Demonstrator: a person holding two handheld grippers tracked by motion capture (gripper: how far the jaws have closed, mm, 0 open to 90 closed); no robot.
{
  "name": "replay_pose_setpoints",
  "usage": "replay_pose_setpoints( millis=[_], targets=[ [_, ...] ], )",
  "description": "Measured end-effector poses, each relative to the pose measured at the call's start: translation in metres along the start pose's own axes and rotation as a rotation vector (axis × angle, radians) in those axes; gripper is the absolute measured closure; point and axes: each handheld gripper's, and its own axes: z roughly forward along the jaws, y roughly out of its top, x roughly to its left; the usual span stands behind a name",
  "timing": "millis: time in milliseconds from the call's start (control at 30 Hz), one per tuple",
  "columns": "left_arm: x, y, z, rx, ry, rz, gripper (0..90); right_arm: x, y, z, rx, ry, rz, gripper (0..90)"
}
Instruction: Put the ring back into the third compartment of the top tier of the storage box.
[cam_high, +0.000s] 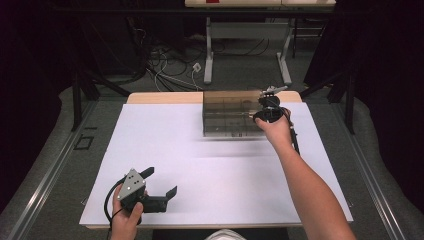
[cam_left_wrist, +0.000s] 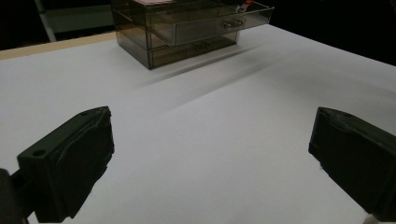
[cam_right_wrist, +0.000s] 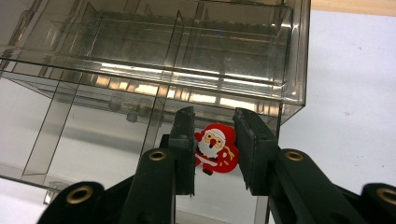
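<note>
Hidden: in the high view, front right corner of the smoky transparent plastic drawer cabinet (cam_high: 232, 114) covered by the right hand (cam_high: 274, 131); Santa figure not made out there.
Cut off: in the right gripper view, left part of the pulled-out clear drawer (cam_right_wrist: 93, 154) runs past the frame edge; cabinet top cropped.
Hard to make out: small red-and-white item at the drawer's far corner in the left gripper view (cam_left_wrist: 243, 6), too small to identify.
Right gripper (cam_right_wrist: 214, 150): jaws close together, clamped on the small flat red-and-white Santa Claus figure (cam_right_wrist: 215, 147), pads touching both its sides.
Santa figure: between the right jaws, above the right end of the open drawer; touching the drawer floor or not, cannot tell.
Cabinet: toward the far edge of the white sheet-covered table (cam_high: 165, 145), right of centre, one drawer drawn out toward the near side.
Left gripper (cam_high: 159, 186): near the near left corner of the surface, jaws spread wide, nothing between them, bare white sheet ahead.
Around: tangle of cables (cam_high: 170, 70) on the floor beyond the far edge, grey legs of another table (cam_high: 209, 55) behind.
In the way: nothing between left gripper and cabinet; drawer's front wall just ahead of the right jaws.
</note>
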Motion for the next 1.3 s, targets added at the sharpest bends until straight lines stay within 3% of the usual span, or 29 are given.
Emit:
replay_pose_setpoints(
  millis=[367, 633, 967, 1300],
  targets=[
    [0.0, -0.0001, -0.0001, -0.001, 0.0, -0.001, 0.2, 0.0035, -0.0006, 0.0032, -0.008, 0.0, 0.001, 67.7],
    [-0.0002, 0.0, 0.0004, 0.0, 0.0, -0.001, 0.2, 0.003, 0.001, -0.0008, -0.037, 0.019, 0.018, 58.5],
    [0.0019, -0.001, 0.0033, 0.007, 0.0, -0.007, 0.2, 0.0013, 0.0023, -0.0006, -0.064, 0.027, 0.0, 50.3],
    [0.0013, -0.001, 0.0048, 0.008, -0.002, -0.008, 0.2, 0.0001, 0.0019, -0.0014, -0.047, 0.073, -0.002, 41.9]
  ],
)
